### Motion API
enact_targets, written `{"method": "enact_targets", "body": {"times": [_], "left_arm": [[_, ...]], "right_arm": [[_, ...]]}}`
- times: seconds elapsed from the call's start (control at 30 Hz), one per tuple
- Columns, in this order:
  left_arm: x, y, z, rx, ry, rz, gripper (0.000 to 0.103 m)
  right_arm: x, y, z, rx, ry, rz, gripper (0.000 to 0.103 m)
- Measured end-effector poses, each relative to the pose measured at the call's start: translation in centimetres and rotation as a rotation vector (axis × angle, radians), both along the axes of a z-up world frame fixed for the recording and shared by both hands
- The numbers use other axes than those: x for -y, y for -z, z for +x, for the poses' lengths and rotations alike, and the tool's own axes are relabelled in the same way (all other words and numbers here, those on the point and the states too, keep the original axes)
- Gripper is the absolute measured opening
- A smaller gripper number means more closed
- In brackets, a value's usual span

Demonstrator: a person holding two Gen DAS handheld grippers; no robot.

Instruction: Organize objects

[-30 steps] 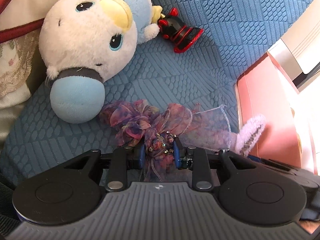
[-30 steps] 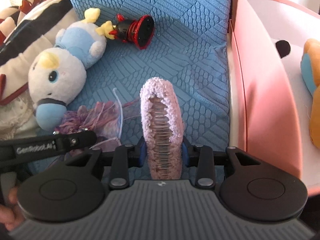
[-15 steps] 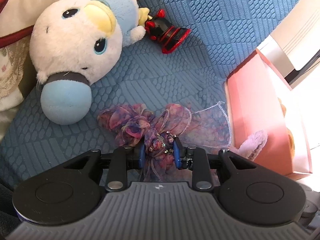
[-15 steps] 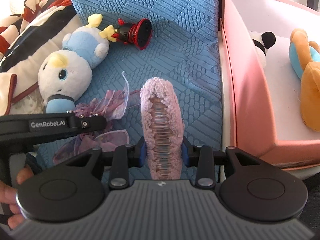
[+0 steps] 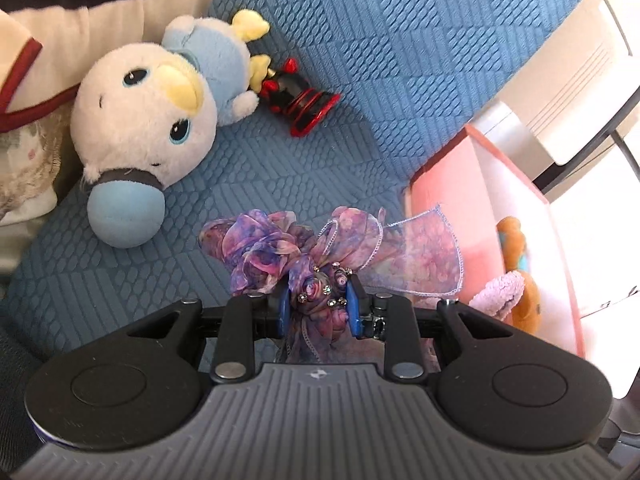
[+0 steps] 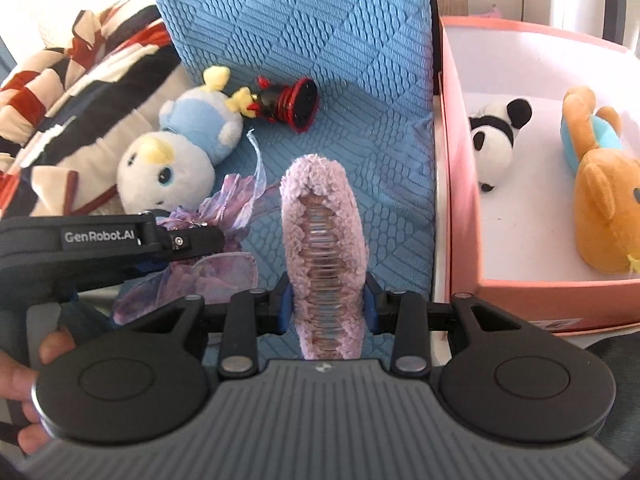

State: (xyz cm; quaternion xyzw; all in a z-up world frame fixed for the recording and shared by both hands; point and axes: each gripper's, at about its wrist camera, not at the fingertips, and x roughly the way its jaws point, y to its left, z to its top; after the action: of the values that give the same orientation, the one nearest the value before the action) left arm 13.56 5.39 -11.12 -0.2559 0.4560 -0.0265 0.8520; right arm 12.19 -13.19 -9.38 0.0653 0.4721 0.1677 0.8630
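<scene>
Moved: both grippers rise toward pink box [image 6: 460, 160]
Left gripper [image 5: 318, 304]: clamps scarf [image 5: 280, 248]
Right gripper [image 6: 326, 300]: clamps fuzzy clip [image 6: 320, 216]
Next: drop both in

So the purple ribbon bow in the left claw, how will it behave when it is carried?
The purple ribbon bow looks floppy: its sheer tails droop and spread beside the left claw. It is probably very light, being thin see-through fabric. A trailing tail might catch on the pink box rim.
</scene>
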Motion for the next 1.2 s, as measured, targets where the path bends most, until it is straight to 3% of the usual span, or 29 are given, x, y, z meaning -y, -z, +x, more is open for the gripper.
{"method": "enact_targets", "body": {"times": [0.17,0.43,0.83,1.2], "left_arm": [[0.6,-2.5,-0.4,0.017,-0.027,-0.037,0.032],[3.6,-7.6,0.2,0.068,0.005,0.012,0.032],[8.0,-14.6,1.7,0.148,0.033,0.016,0.032],[11.2,-18.6,2.8,0.21,0.046,-0.025,0.032]], "right_arm": [[1.1,-2.5,0.4,0.034,0.003,0.002,0.038],[3.4,-6.6,1.2,0.072,0.022,0.02,0.038],[7.5,-12.1,2.6,0.138,0.037,0.032,0.038],[10.8,-15.8,4.1,0.177,0.043,0.052,0.038]]}}
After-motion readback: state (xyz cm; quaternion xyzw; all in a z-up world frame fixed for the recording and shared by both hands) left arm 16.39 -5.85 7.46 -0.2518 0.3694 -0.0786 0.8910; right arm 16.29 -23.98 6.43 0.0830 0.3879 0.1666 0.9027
